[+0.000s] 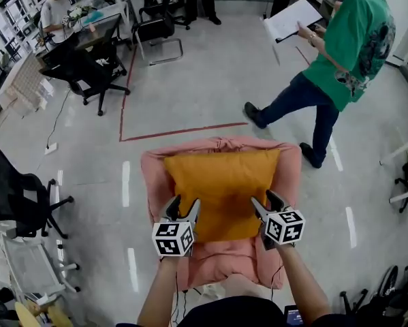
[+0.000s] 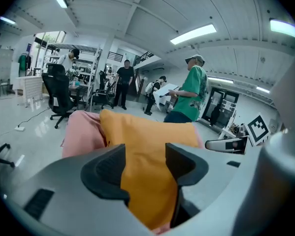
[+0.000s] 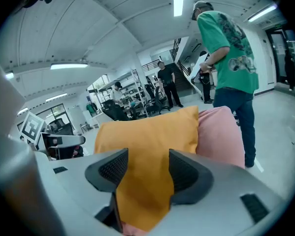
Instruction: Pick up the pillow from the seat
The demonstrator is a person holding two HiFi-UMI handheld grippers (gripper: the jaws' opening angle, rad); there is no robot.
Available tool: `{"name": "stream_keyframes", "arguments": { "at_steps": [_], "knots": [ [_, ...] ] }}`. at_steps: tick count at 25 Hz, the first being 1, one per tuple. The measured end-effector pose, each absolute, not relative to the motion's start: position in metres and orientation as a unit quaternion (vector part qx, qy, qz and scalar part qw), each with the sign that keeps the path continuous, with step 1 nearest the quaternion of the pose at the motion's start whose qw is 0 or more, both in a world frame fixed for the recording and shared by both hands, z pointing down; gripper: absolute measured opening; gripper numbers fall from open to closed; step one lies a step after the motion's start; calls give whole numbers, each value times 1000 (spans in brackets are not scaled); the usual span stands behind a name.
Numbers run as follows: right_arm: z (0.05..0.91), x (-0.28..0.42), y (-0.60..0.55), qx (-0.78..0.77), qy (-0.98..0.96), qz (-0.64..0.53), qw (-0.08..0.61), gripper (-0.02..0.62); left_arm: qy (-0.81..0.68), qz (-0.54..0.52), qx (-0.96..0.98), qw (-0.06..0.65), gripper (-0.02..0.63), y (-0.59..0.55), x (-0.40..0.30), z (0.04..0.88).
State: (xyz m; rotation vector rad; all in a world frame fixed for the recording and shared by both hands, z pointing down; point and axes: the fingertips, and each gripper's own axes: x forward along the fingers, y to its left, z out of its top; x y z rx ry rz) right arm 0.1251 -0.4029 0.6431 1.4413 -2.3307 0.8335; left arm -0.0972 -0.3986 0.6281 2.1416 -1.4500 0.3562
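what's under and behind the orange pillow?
A pink-covered seat: pink shows past the orange pillow at the far edge, both sides and the near edge. Anything lying directly beneath the pillow is covered, so I can't tell.

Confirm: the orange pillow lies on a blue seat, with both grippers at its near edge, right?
No. The head view shows the seat is pink, not blue. The orange pillow lies on it, with the left gripper and right gripper at its near edge.
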Motion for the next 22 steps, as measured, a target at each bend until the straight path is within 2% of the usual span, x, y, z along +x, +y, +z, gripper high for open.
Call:
{"name": "stream_keyframes", "arguments": {
  "at_steps": [8,22],
  "knots": [
    [665,138,-426,523,-786,292,155,286,-553,147,772,277,311,-418,-107,654],
    [696,150,-451,525,-776,307,168,296,-579,163,745,287,327,-442,-119,683]
  ]
}}
